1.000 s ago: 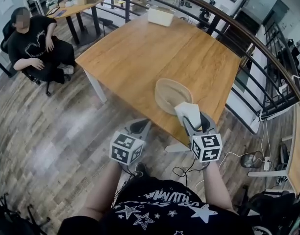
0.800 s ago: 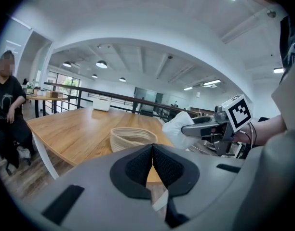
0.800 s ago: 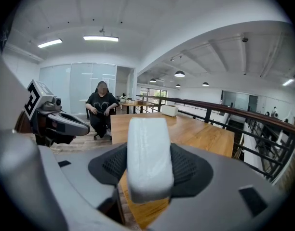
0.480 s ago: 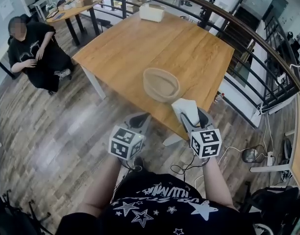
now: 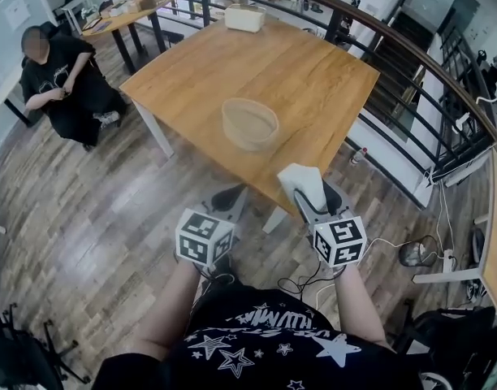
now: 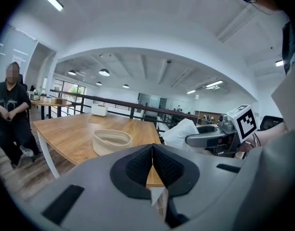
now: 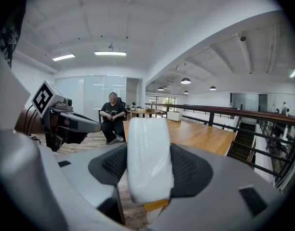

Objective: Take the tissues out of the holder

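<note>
Distance from the holder (image 5: pixel 249 124) is what has changed. A second ago the tissue pack (image 5: pixel 302 182) hung just beside the holder's near rim, and half a second ago it had drawn a little back from it. Now it is well apart from the holder, carried in the air out by the corner of the desk (image 5: pixel 313 71) on the holder's near side. The right tool (image 5: pixel 317 195) has the pack clamped between its pads, jaws spread only by the pack's thickness, and the white wrapped block stands up beyond the tips. Its own view shows the pack filling the gap squarely. The left tool (image 5: pixel 226 201) has come back alongside it, also on the holder's near side and off the desk edge, with its jaws pressed together on nothing. The holder has stayed upright on the desk, and from above its pale inside looks bare. I judge the removal effectively done, since the pack is clear of the holder and no longer over it. What is left is only to set it down, and nothing here tells where. The pack looks soft and wrapped in slick film, so it may slip if the hold loosens before a surface is under it. Far off to the holder's left, a seated person (image 5: pixel 58 80) is well away from all this.
</note>
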The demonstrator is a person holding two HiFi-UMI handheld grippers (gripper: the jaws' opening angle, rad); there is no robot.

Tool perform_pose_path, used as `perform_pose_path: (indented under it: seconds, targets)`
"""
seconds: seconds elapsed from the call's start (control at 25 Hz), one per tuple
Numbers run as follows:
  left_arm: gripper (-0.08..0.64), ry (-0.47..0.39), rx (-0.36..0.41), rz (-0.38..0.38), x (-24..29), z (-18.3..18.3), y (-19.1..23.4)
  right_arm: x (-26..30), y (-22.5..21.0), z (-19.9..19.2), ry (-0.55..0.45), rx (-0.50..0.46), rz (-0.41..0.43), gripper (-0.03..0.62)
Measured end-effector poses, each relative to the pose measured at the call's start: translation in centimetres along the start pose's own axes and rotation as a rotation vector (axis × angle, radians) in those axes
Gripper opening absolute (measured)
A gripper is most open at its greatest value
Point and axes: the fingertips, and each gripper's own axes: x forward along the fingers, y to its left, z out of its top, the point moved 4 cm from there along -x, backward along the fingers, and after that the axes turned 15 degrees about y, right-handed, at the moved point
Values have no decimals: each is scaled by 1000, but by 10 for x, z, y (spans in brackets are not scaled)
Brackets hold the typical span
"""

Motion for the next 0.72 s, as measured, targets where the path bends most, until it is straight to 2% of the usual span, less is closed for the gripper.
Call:
perform_pose_path:
  seconds: [0.4,0.72]
  targets:
    - [15,24,-29,39,-21,-44,-93,-69,-3,-64,11,15,49,264]
    - [14,17,-51,79,-47,-69,-139,-108,8,-95,10,13,95,265]
